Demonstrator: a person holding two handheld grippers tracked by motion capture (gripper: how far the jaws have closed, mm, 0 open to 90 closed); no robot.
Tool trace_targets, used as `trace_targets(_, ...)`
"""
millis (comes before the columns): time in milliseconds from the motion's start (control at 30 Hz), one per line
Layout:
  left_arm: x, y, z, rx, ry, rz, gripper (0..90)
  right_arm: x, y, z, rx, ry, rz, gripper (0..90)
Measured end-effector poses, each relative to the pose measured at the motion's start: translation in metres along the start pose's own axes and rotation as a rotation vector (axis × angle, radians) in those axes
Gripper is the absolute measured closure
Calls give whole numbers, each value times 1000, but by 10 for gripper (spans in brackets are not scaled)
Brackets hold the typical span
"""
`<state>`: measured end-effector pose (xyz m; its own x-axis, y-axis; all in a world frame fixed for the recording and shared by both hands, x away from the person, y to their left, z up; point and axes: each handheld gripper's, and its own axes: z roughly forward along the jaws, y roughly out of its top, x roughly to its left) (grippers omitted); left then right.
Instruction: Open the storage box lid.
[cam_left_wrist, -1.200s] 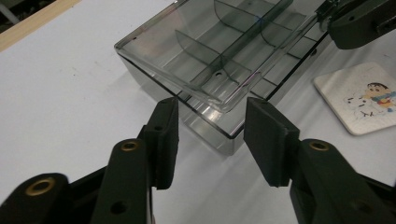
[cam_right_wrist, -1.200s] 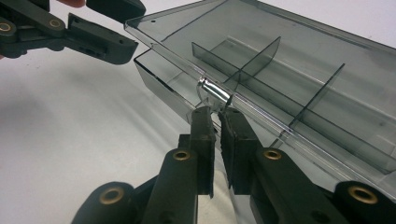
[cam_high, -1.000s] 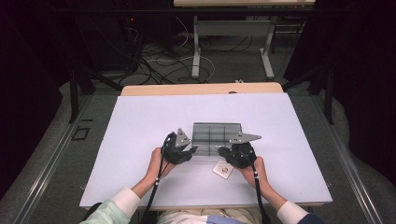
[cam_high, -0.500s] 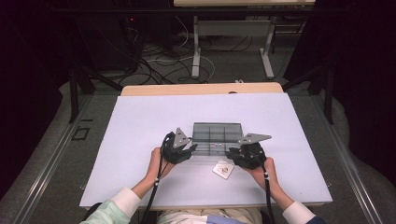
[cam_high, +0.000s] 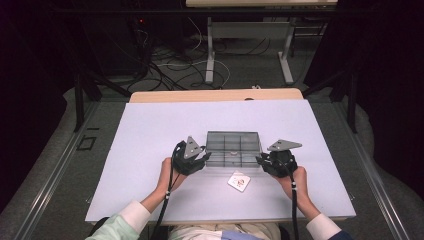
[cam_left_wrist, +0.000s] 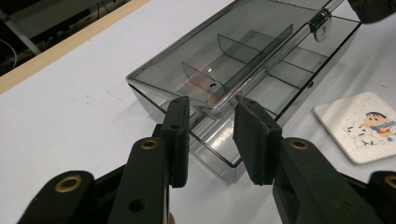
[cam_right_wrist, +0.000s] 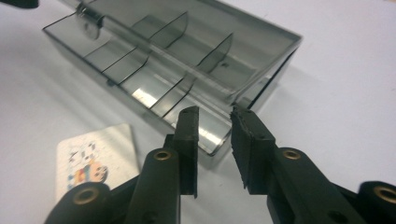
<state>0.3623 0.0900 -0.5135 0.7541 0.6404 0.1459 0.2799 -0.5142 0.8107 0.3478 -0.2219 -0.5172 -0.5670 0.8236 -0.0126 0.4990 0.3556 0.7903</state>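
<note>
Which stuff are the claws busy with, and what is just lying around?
Busy with:
- smoky clear box, lid raised a little
- left claw at one end of the box
- right claw at the other end

Just lying around:
- cartoon picture card on the white table

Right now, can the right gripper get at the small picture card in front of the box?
Probably yes. The card lies flat on bare table, apart from the smoky plastic box, and the right gripper sits just beside it with nothing between. Its flatness might make gripping difficult.
</note>
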Motion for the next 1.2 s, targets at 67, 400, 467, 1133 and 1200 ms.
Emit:
trace_targets(67,0,0,0,-6,6,8,664,-1,0,0,-15,-17,0,746)
trace_targets(400,1,-1,2,1,-4,17,606,-1,3,-1,-48,-49,-26,757)
trace_targets(467,1,-1,4,16,0,19,551,-1,3,-1,-55,-51,-30,753)
trace_targets(1133,6,5,15,-15,60,30,618,-5,10,-1,-83,-72,-23,651)
trace_targets(1200,6,5,16,-24,64,26,631,-5,12,0,-85,-77,-15,647)
